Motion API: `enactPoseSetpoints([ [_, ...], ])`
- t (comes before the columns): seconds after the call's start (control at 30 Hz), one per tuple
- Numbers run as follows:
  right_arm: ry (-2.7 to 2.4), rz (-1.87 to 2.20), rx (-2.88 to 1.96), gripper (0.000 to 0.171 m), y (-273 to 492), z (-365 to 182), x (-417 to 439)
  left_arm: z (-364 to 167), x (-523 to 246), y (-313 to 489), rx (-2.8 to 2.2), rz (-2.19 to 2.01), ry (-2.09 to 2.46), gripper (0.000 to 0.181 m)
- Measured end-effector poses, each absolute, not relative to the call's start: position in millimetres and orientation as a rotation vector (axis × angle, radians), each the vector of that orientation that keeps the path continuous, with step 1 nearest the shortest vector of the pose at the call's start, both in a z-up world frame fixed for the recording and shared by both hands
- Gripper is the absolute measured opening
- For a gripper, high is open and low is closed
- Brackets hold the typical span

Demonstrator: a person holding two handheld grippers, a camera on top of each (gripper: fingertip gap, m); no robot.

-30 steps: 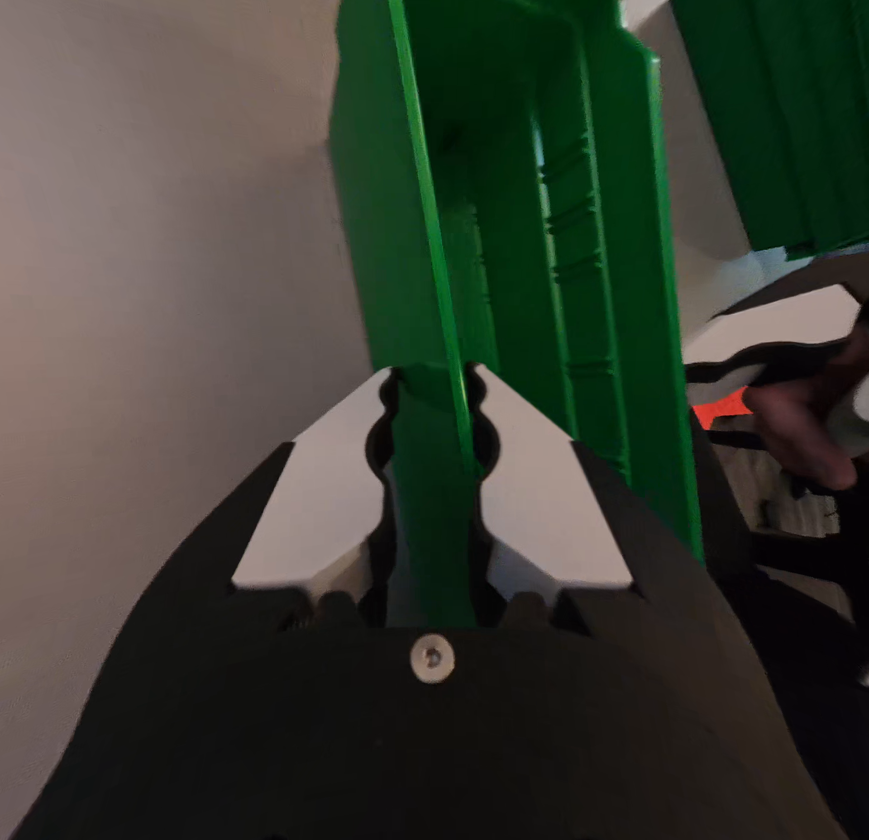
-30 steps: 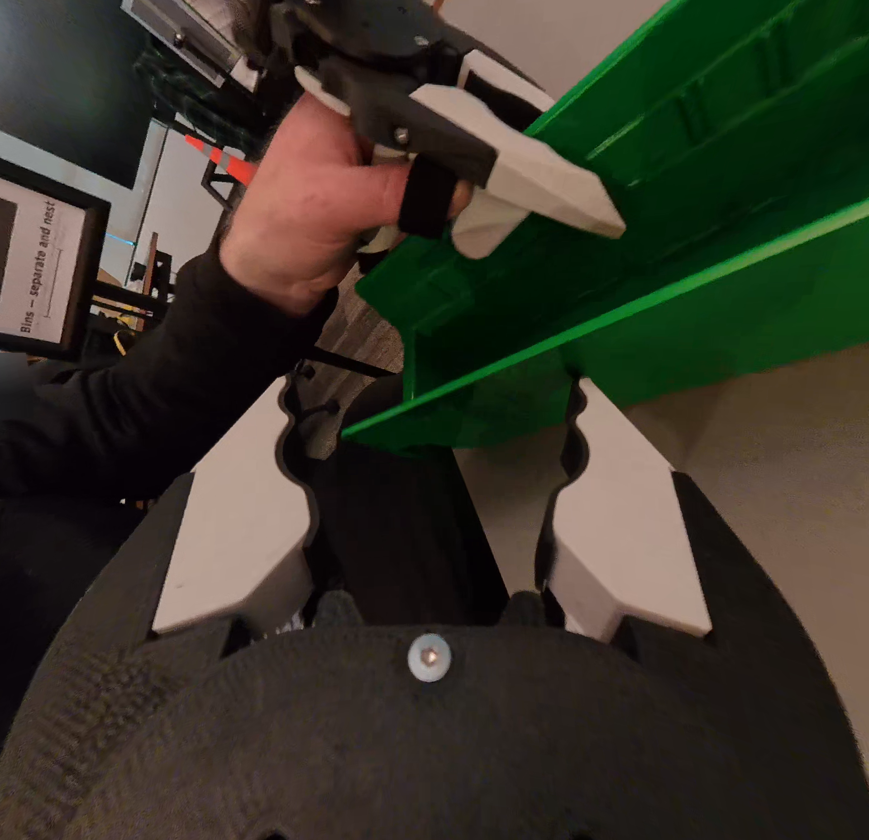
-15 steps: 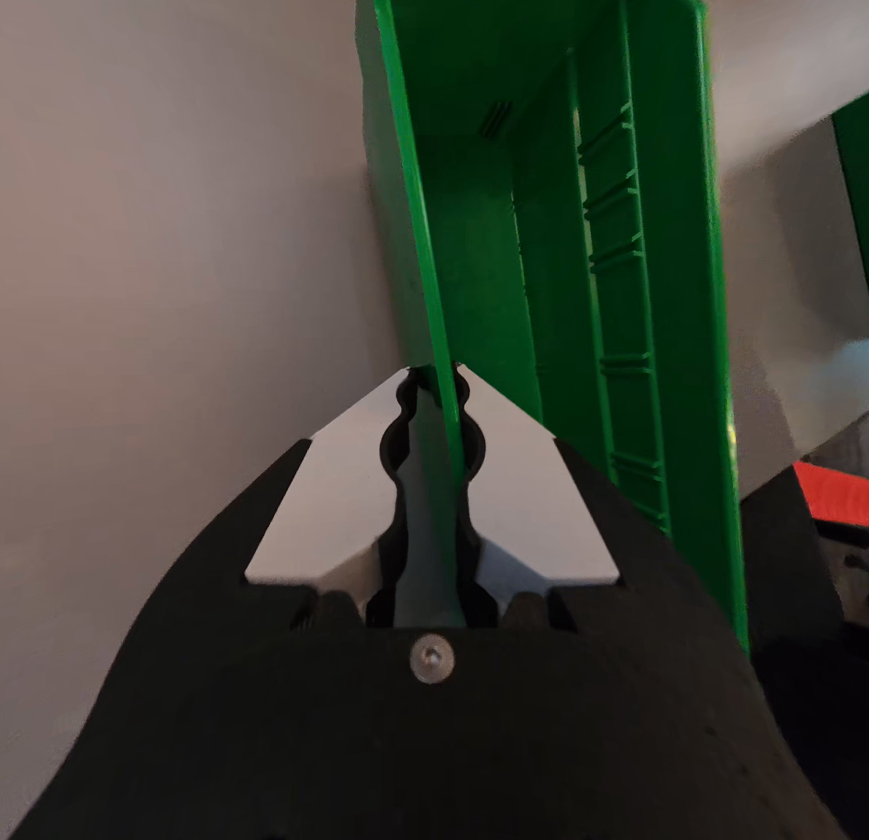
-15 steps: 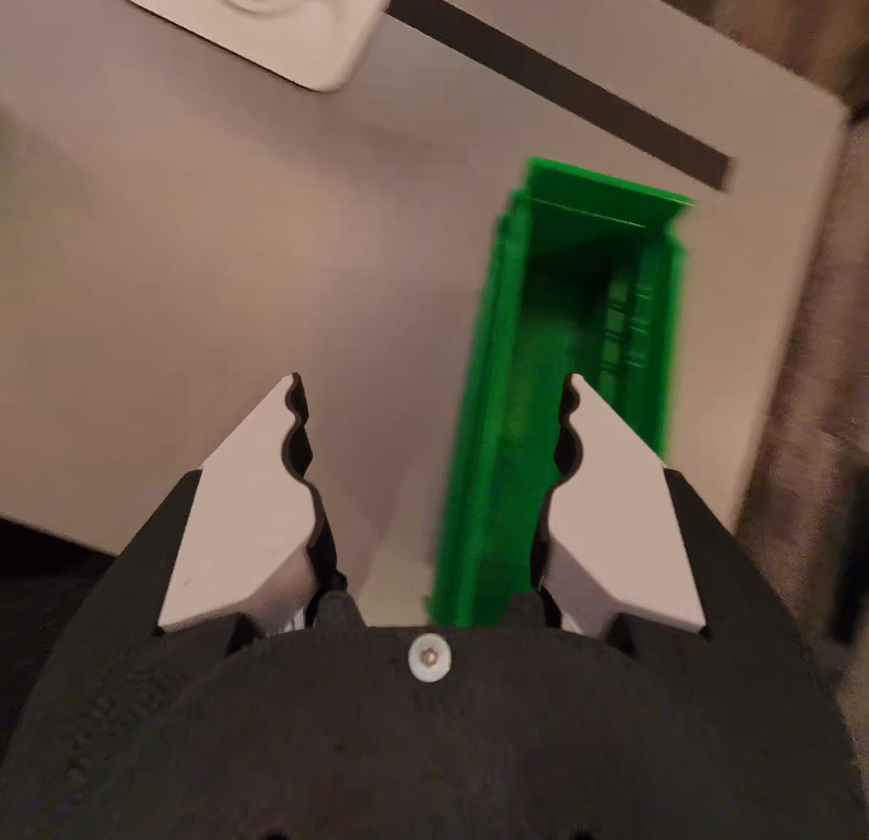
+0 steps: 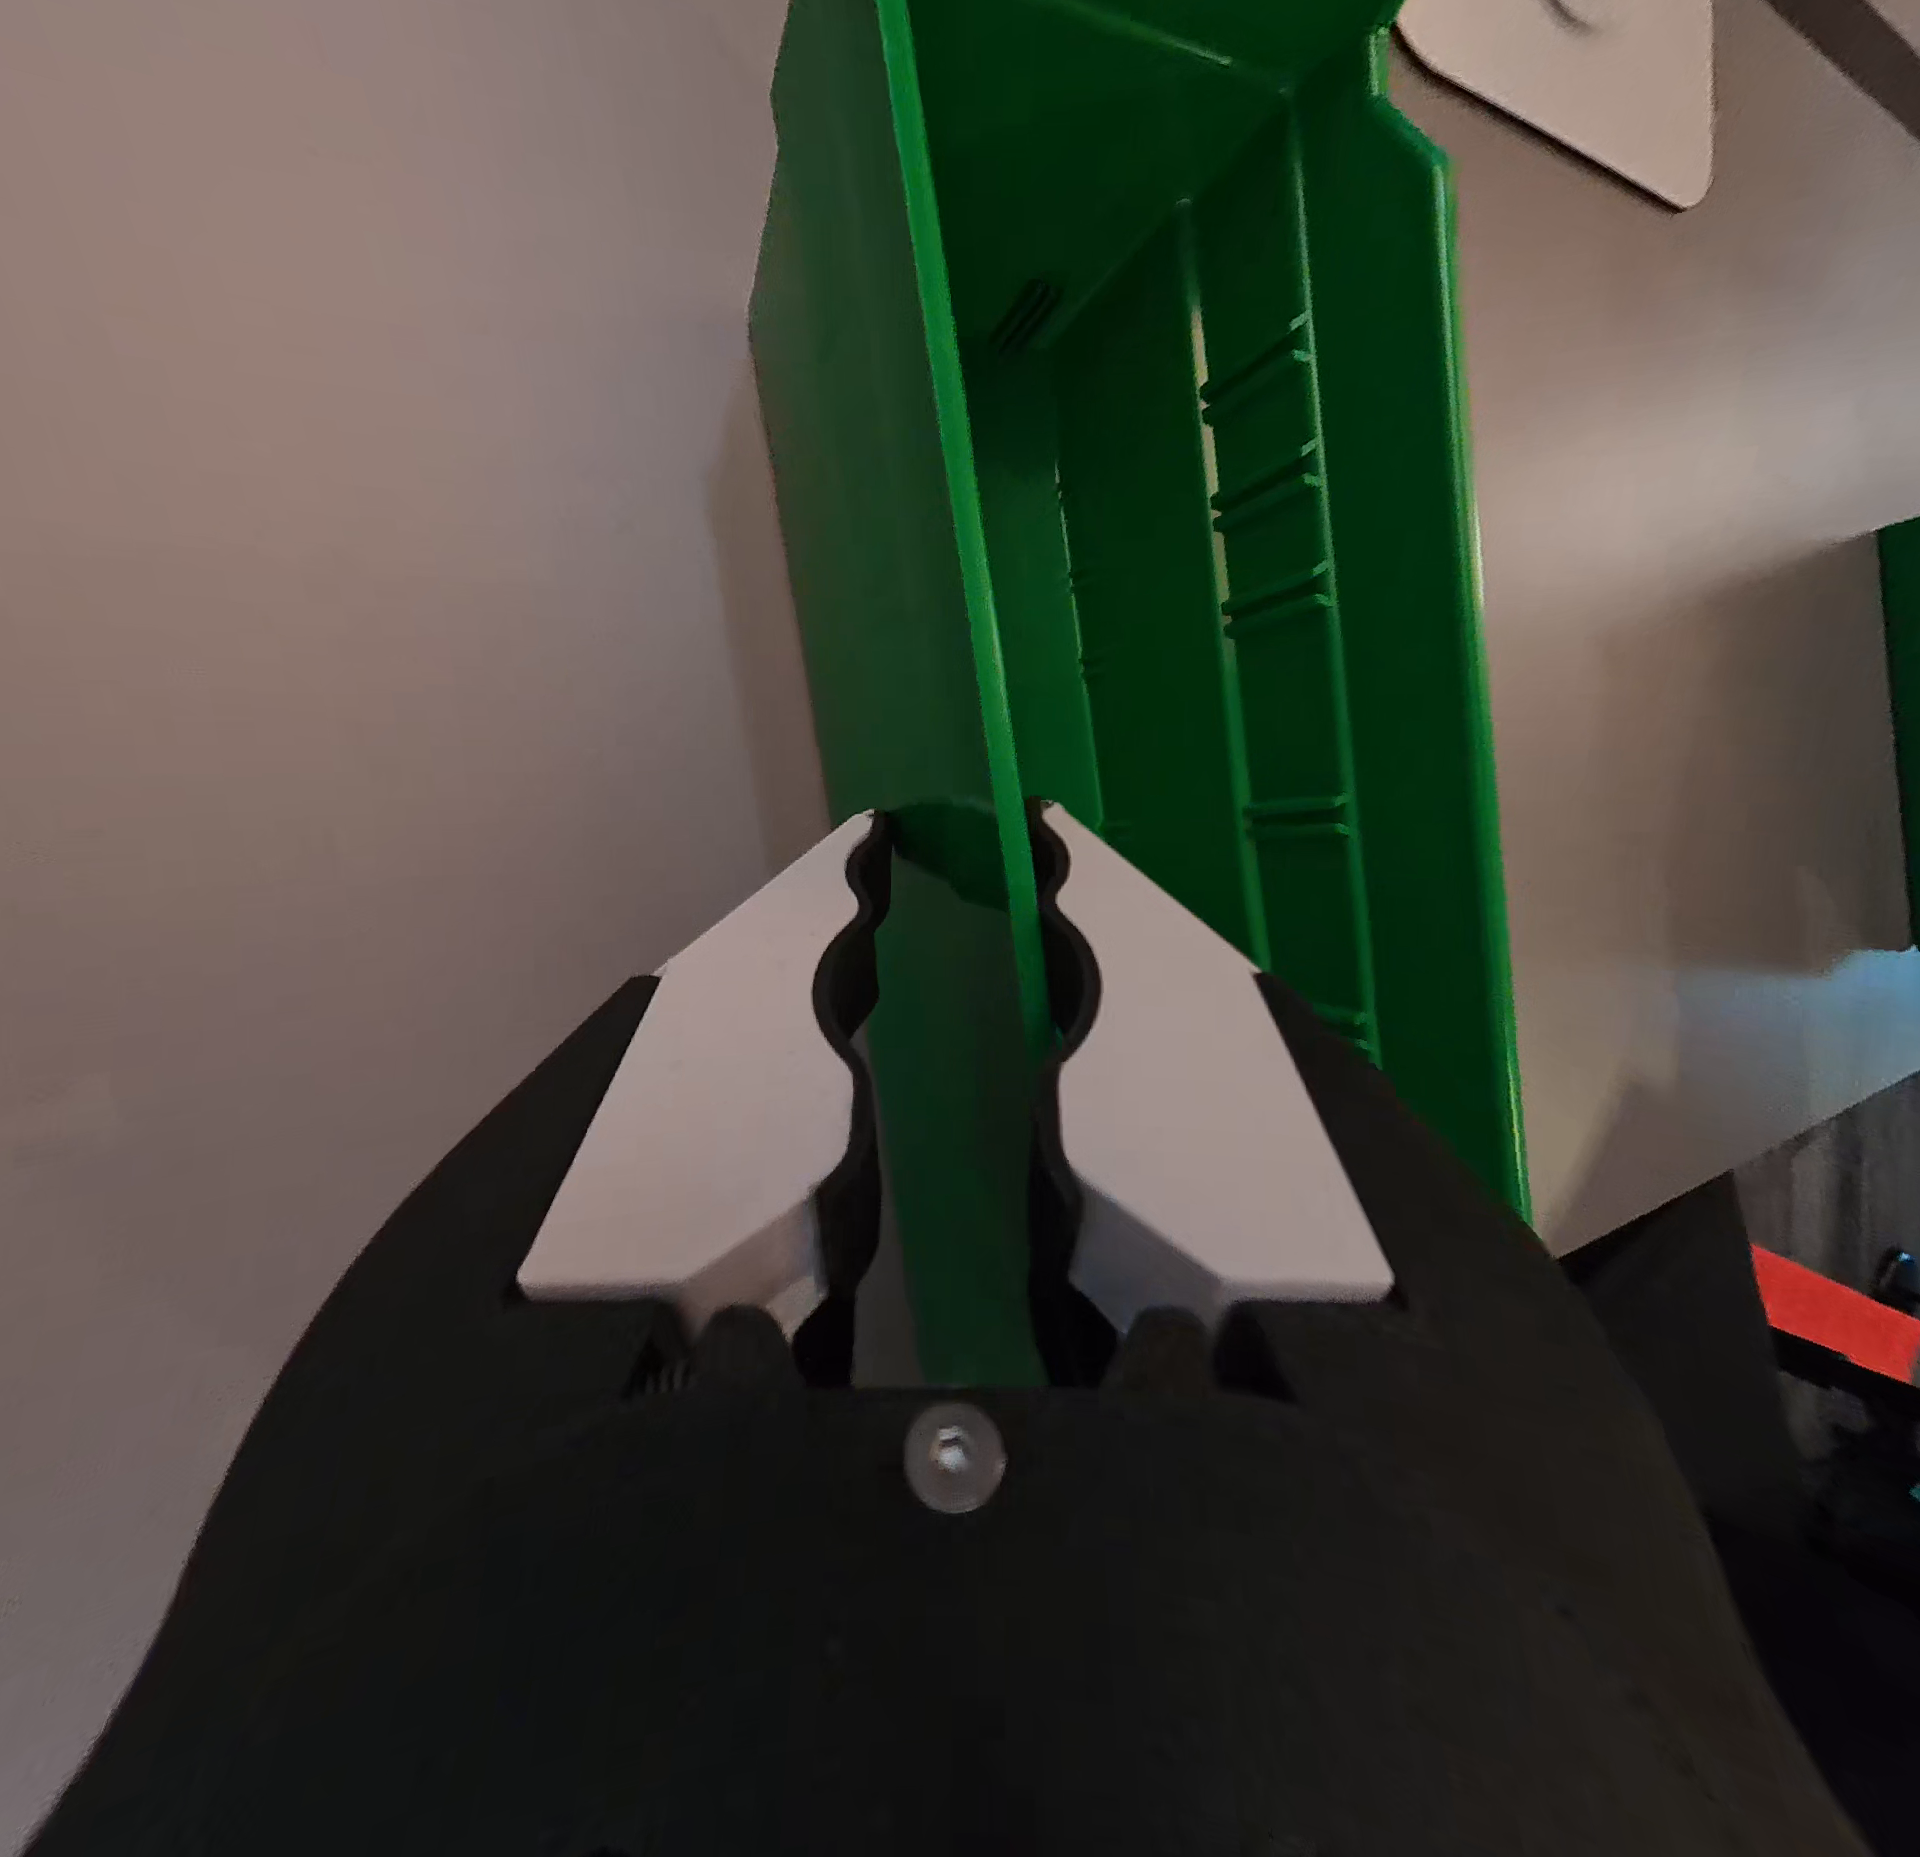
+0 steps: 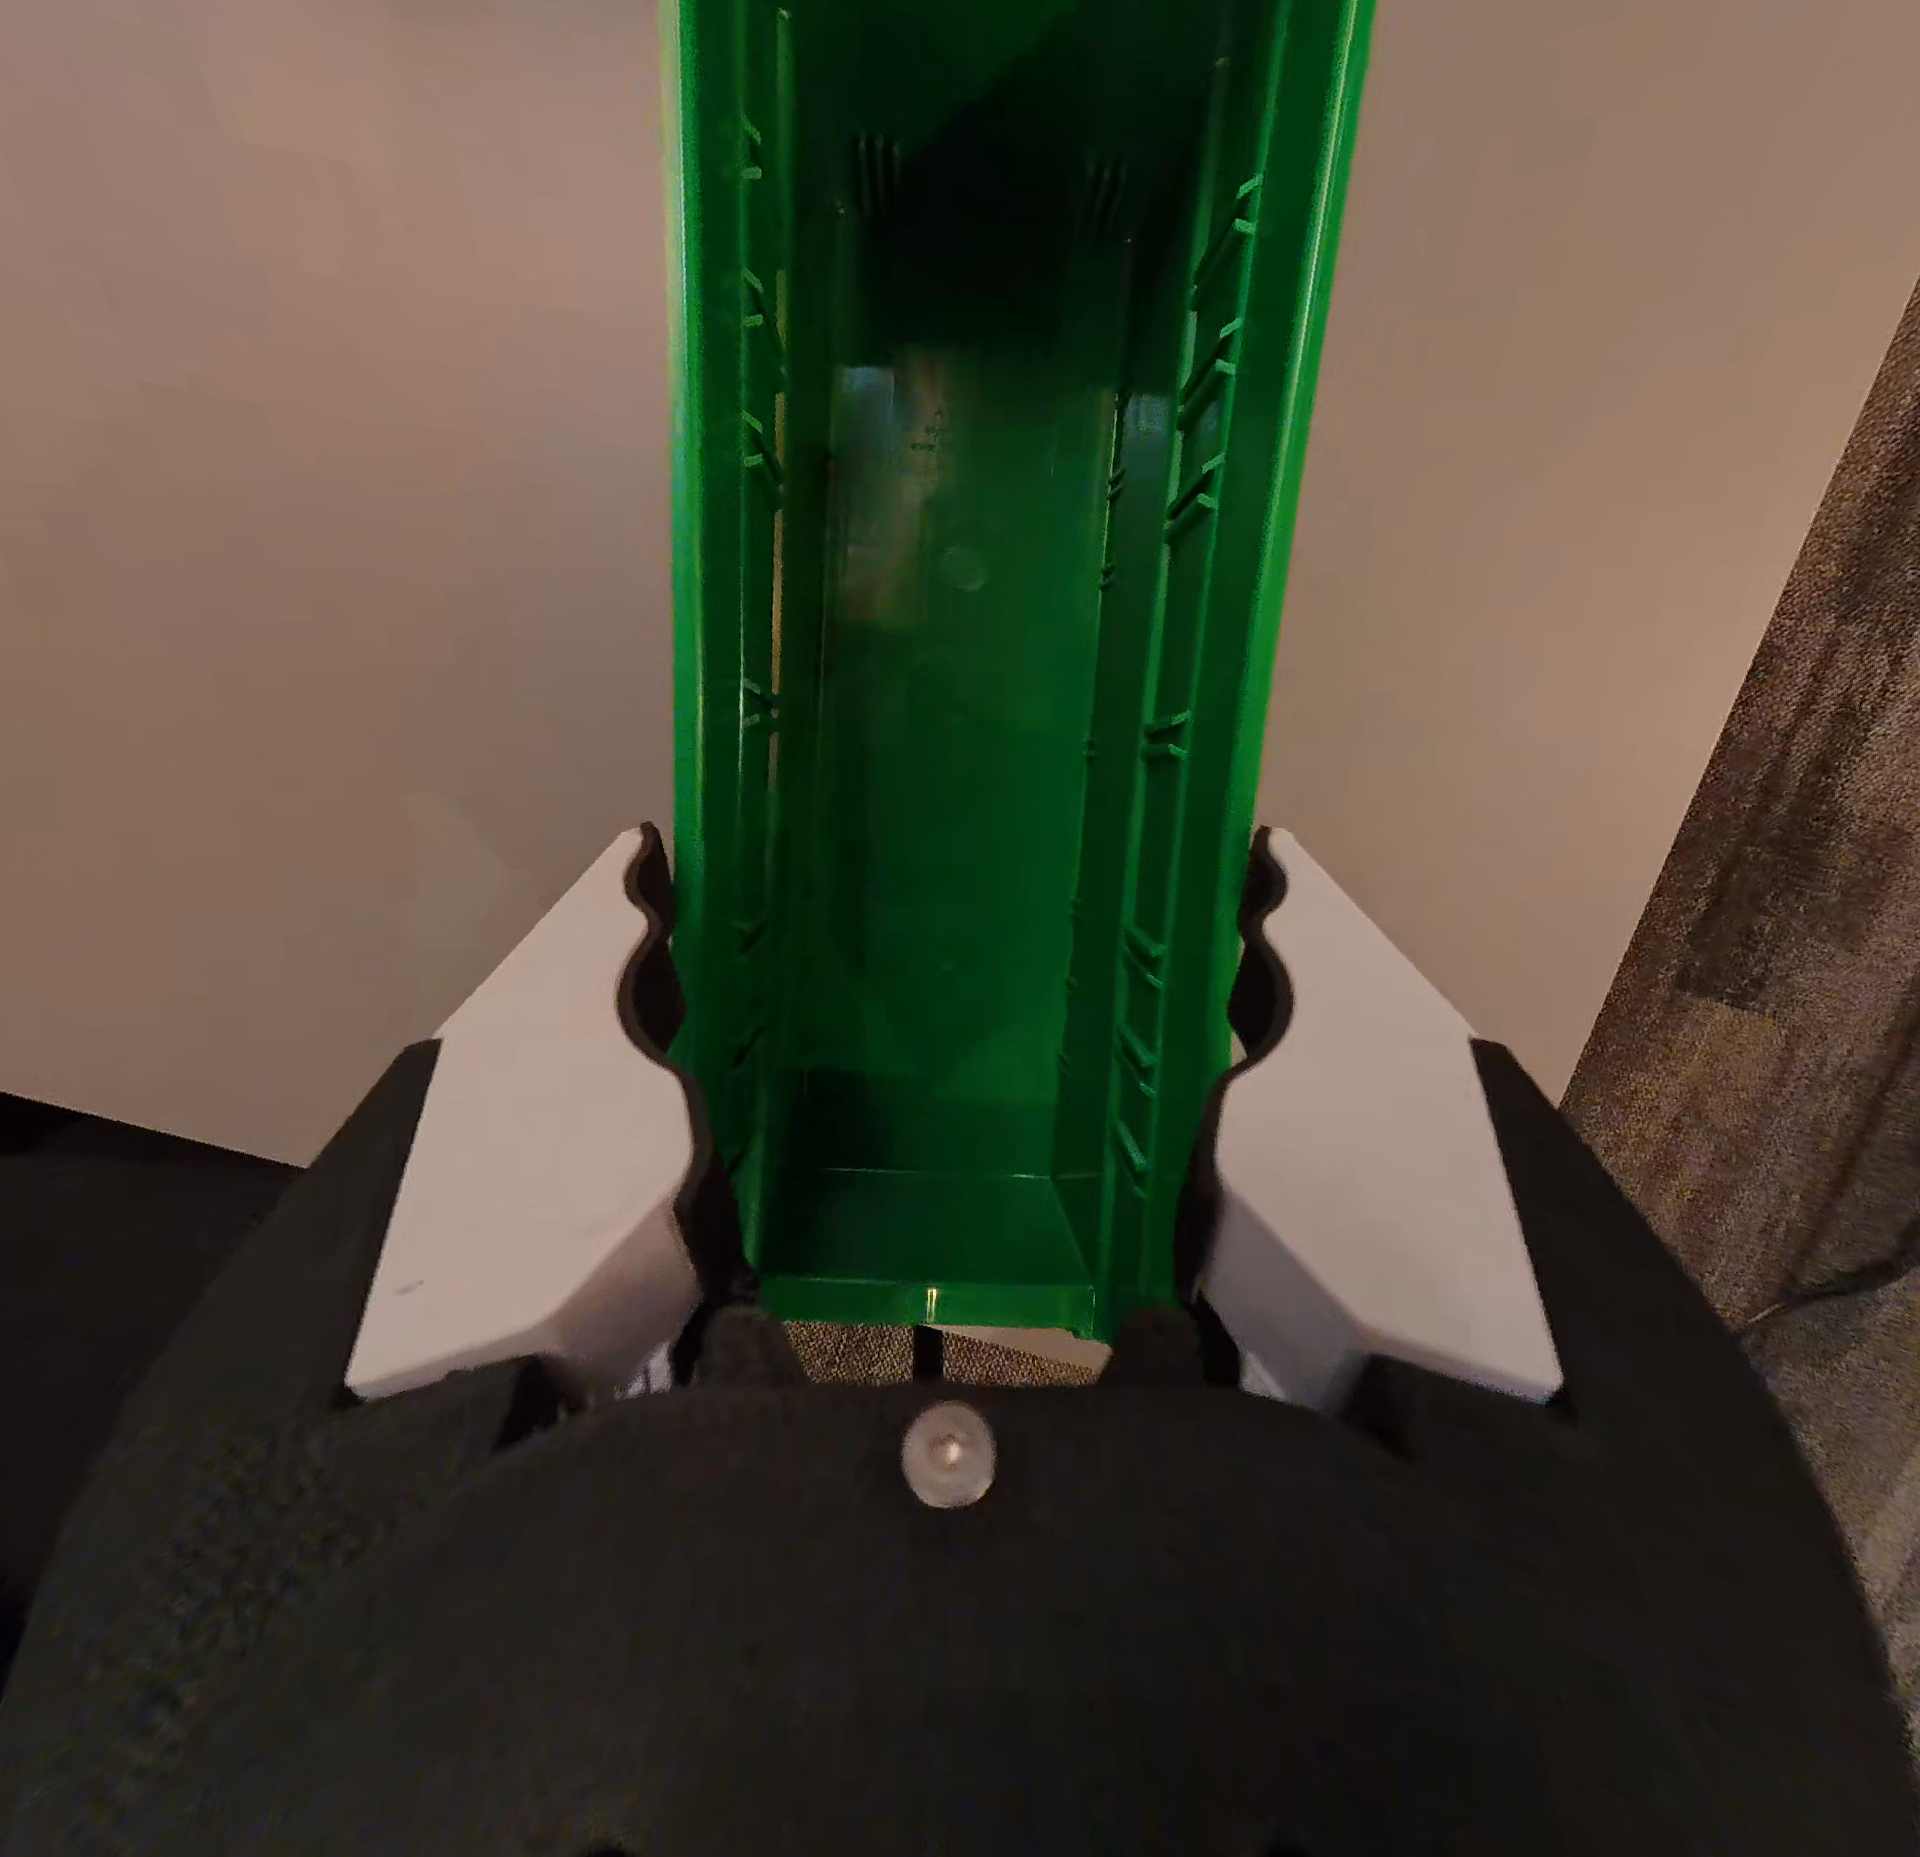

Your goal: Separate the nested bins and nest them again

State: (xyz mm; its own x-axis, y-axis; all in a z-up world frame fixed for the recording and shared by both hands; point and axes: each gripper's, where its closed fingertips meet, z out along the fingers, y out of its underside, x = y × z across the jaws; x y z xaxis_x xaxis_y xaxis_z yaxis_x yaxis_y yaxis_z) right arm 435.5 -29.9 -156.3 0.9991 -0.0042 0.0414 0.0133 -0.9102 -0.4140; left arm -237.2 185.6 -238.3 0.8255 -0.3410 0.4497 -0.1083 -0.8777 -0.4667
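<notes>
Left claw [image 5: 956,820] pinches one green bin's [image 5: 1132,519] wall; right claw [image 6: 951,851] straddles another bin [image 6: 977,602], contact unclear.

Bright green bins [image 5: 1340,581] [image 6: 966,664], ribbed inside. Grippers [image 5: 956,831] [image 6: 951,862] black-bodied with white fingers [image 5: 717,1101], black wavy pads. Plain beige table [image 5: 364,560]. Mottled grey carpet [image 6: 1766,820]. Red-orange strip [image 5: 1839,1324] off right.
</notes>
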Motion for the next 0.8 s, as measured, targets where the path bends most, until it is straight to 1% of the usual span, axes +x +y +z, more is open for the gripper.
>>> enactPoseSetpoints([
  [0.03,-0.01,-0.058,-2.717,0.105,-30,-156,436,-236,-237,186,-2.566,-0.765,0.335,0.026],
  [0.17,-0.016,-0.058,-2.707,0.099,-29,-154,436,-228,-241,191,-2.534,-0.764,0.338,0.035],
  [0.23,-0.012,-0.056,-2.695,0.097,-29,-151,437,-224,-245,194,-2.514,-0.751,0.328,0.036],
  [0.6,0.02,-0.039,-2.589,0.092,-23,-122,443,-205,-249,199,-2.446,-0.741,0.321,0.037],
  [0.8,0.024,-0.052,-2.521,0.094,-22,-100,444,-202,-244,198,-2.439,-0.738,0.344,0.037],
])
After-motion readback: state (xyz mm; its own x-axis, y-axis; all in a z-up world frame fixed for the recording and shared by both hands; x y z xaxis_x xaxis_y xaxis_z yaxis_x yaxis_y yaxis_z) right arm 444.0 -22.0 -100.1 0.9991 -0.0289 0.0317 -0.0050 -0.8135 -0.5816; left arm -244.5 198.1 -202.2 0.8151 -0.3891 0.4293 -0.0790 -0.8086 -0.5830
